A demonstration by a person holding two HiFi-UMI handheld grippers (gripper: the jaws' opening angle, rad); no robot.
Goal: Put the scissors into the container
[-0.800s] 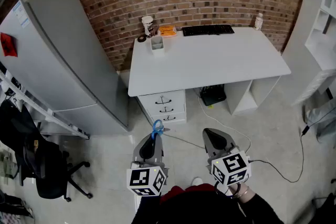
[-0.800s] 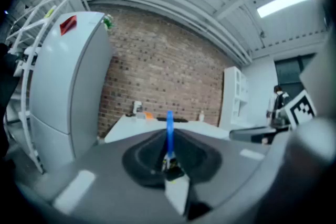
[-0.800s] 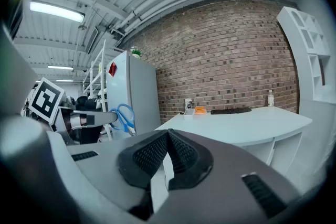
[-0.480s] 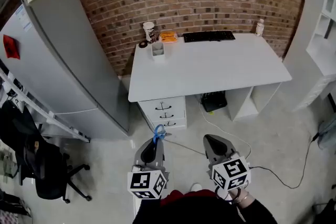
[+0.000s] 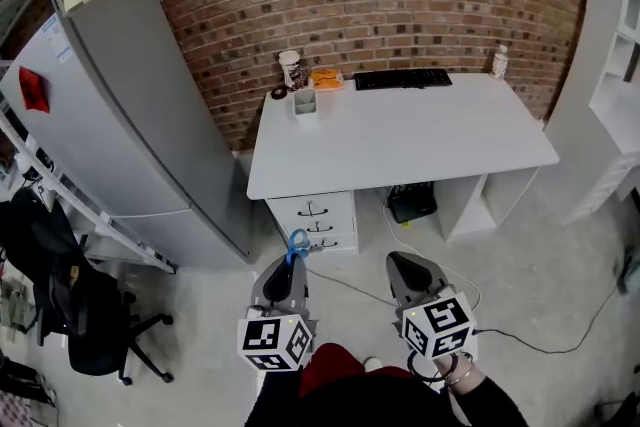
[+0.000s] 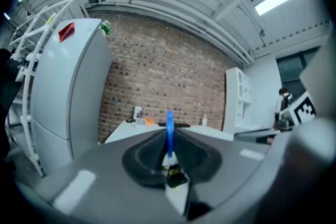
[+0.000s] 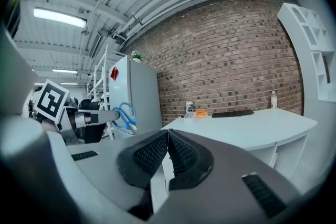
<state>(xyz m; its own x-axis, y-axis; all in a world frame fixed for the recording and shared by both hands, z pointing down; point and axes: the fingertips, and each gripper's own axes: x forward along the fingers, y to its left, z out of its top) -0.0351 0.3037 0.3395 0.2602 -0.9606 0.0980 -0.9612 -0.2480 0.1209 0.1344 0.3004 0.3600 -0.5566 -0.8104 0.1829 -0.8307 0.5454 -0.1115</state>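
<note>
**Scissors pinched in the left gripper, container far off on the desk**

Nearest, two grippers are held roughly level above the floor. The left gripper pinches one pair of scissors, whose blue handles poke out past the jaw tips. The right gripper has its jaws pressed together on nothing.

Well beyond stands one white desk. One small container sits near its back left corner, close to one cup. One keyboard and one bottle lie further along.

Likely risks:
- The scissors may pivot or slip in the narrow pinch on the way over.
- The handles may topple the light container or the cup.
</note>
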